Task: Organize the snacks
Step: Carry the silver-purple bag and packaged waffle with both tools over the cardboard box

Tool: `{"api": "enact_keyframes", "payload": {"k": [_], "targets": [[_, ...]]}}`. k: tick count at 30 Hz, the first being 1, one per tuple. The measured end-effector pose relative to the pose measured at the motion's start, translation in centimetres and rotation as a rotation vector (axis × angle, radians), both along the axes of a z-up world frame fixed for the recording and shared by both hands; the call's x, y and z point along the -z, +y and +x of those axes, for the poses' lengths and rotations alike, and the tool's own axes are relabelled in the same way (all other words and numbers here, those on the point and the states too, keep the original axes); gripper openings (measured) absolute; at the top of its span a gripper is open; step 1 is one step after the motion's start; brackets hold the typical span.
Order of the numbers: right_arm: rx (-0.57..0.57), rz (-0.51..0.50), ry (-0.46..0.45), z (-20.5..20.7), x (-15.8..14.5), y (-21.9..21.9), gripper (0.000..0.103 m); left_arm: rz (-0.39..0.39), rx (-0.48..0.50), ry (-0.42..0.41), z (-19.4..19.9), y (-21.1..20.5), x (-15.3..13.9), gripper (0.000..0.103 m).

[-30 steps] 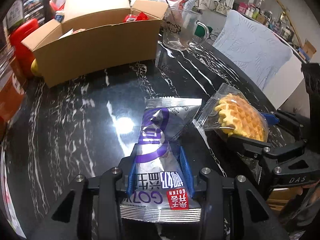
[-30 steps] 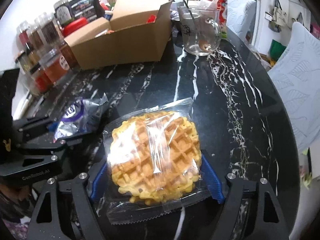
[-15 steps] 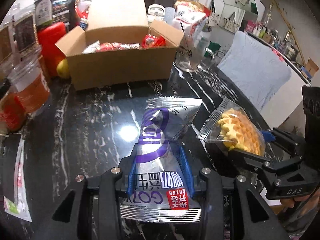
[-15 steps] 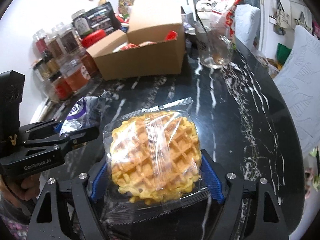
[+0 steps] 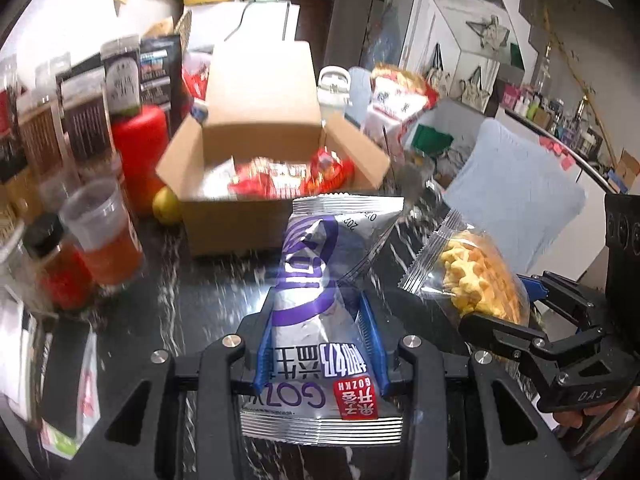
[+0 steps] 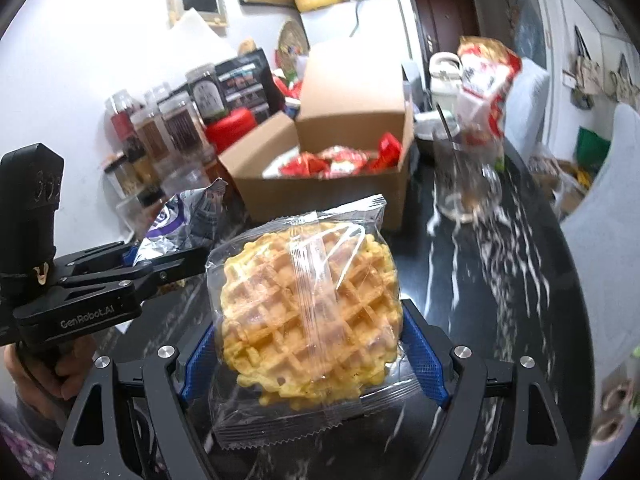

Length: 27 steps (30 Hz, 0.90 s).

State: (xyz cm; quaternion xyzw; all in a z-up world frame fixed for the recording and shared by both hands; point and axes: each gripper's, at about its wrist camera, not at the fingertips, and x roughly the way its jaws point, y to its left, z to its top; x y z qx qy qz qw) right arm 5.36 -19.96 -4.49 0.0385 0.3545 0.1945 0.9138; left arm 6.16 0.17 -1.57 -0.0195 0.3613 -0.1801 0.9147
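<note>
A black marble-veined table (image 6: pixel 500 280) crowded with jars along its left side carries an open cardboard box (image 5: pixel 240 216) at twelve o'clock, already holding red-wrapped snacks (image 6: pixel 332 164). The left gripper (image 5: pixel 320 344) is clamped on a silver and purple snack pouch (image 5: pixel 320 280), lifted clear of the table. At its three o'clock the right gripper (image 6: pixel 312 344) pinches a clear-wrapped waffle (image 6: pixel 308 304). Both packs seem bound for the box, so the job looks well along, with these two left to drop in.

Silver-and-purple foil snack packet (image 5: pixel 320 304) is sitting upright, held off the bench; clear-wrapped round golden waffle (image 6: pixel 308 304) likewise; open cardboard box (image 5: pixel 256 184) holding red packets.
</note>
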Motion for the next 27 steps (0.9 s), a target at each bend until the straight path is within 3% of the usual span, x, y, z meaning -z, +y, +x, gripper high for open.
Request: {"api": "enact_keyframes", "payload": {"k": [27], "targets": [[-0.04,-0.017,-0.199,10.4,-8.0,2.7,0.082,-0.063,-0.015,-0.215,10.6,2.2,-7.4,0.038]]}}
